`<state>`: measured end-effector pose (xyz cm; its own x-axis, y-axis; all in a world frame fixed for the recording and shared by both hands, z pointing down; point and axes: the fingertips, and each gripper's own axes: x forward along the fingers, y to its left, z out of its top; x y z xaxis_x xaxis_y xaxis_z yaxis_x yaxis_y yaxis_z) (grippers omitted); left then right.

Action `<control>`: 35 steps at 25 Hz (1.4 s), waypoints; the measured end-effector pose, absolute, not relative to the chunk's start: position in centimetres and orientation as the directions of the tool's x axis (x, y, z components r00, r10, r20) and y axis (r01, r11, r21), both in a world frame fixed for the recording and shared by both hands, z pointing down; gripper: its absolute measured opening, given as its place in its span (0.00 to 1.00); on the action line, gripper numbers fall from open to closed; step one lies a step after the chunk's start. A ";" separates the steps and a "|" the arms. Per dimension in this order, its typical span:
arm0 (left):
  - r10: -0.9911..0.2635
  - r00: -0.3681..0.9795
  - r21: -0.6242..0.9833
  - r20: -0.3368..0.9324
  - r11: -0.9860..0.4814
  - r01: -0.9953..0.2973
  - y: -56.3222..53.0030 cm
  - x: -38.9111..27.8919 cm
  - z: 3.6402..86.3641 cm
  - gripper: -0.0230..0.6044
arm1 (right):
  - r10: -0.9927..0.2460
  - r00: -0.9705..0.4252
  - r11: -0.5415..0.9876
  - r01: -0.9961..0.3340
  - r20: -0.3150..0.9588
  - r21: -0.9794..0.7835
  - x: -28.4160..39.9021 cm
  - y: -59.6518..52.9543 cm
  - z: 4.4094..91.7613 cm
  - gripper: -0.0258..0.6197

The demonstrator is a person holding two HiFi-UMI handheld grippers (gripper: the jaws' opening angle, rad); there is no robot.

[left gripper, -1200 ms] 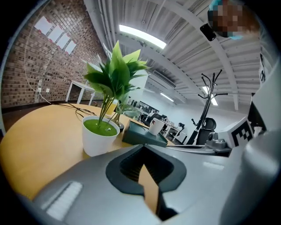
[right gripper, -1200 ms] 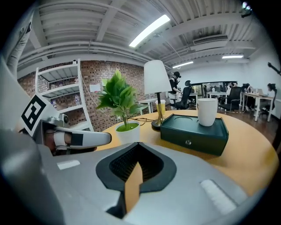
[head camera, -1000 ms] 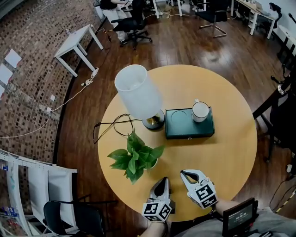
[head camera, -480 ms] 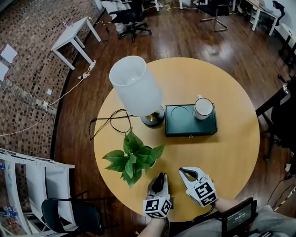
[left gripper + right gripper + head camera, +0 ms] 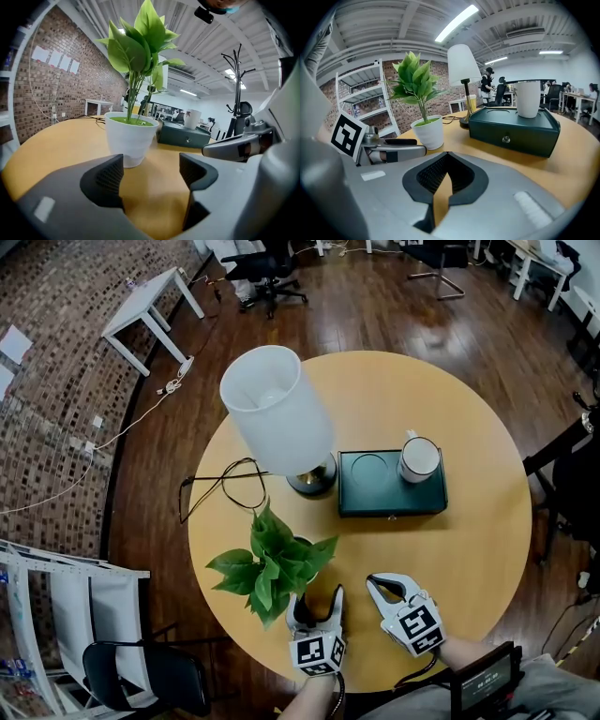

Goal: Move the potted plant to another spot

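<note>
Round table [image 5: 469, 549] carried the lamp [image 5: 277, 409] and green box [image 5: 389, 488]. The potted plant [image 5: 277, 563] stood upright near the table's front-left edge. Left gripper [image 5: 315, 601] sat just short of it, jaws just opening, partway apart, nothing between them. Right gripper [image 5: 375, 582] jaws were together, empty.
</note>
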<state>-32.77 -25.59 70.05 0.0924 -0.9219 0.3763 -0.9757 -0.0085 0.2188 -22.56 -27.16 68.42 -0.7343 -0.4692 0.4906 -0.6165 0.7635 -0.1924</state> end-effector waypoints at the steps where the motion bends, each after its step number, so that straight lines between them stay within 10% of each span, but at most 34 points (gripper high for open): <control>1: -0.925 0.081 0.207 0.370 -0.003 -0.978 -25.8 -33.2 70.2 0.64 | -0.469 -0.734 0.764 -0.616 0.491 -0.192 -22.6 -27.2 68.5 0.05; 7: -0.919 0.061 0.155 0.389 0.000 -0.988 -27.0 -33.5 70.8 0.81 | -0.471 -0.733 0.759 -0.620 0.491 -0.197 -22.7 -27.8 68.9 0.05; 35: -0.966 0.036 0.058 0.256 -0.021 -0.998 -32.3 -37.0 68.8 0.97 | -0.461 -0.732 0.758 -0.618 0.501 -0.207 -22.8 -29.1 69.7 0.05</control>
